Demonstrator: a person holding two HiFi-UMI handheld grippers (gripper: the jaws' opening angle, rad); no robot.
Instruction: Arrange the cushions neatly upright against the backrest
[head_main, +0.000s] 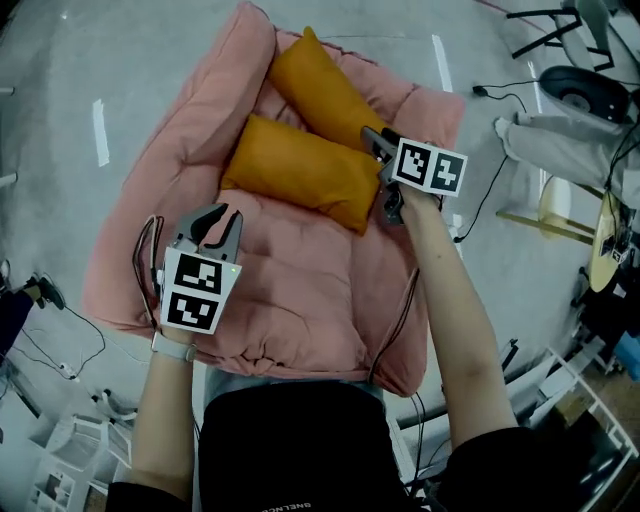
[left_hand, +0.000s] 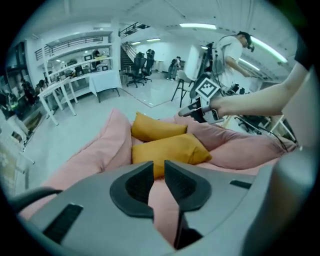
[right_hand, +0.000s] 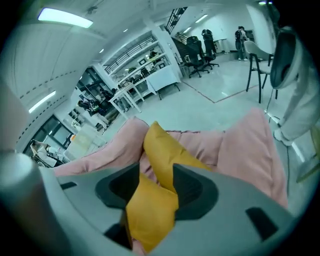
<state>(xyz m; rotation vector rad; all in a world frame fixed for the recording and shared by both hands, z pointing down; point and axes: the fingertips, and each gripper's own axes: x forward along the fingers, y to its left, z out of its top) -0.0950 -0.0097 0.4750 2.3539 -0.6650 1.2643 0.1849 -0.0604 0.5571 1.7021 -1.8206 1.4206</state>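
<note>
Orange cushion (right_hand: 150, 220) corner between right gripper (right_hand: 156, 170) fingers, apart, unclamped; left gripper (left_hand: 159, 165) fingers nearly together, empty, pink sofa (left_hand: 240, 150) beyond

Two mustard cushions are present: a near cushion (head_main: 300, 170) and a far cushion (head_main: 318, 85). There is one pink floor sofa (head_main: 290, 290). Two handheld grippers appear: left gripper (head_main: 220, 222), right gripper (head_main: 378, 143).

Black short-sleeved T-shirt (head_main: 290, 450), small pale print. White watch strap (head_main: 172, 348) on left wrist. Grey left claw (head_main: 224, 218) and right claw (head_main: 374, 138), dark ribbed pads (left_hand: 135, 187). Each carries white cube (head_main: 198, 290) with black square markers. Thin black and red cables (head_main: 148, 262) loop beside left one.
</note>
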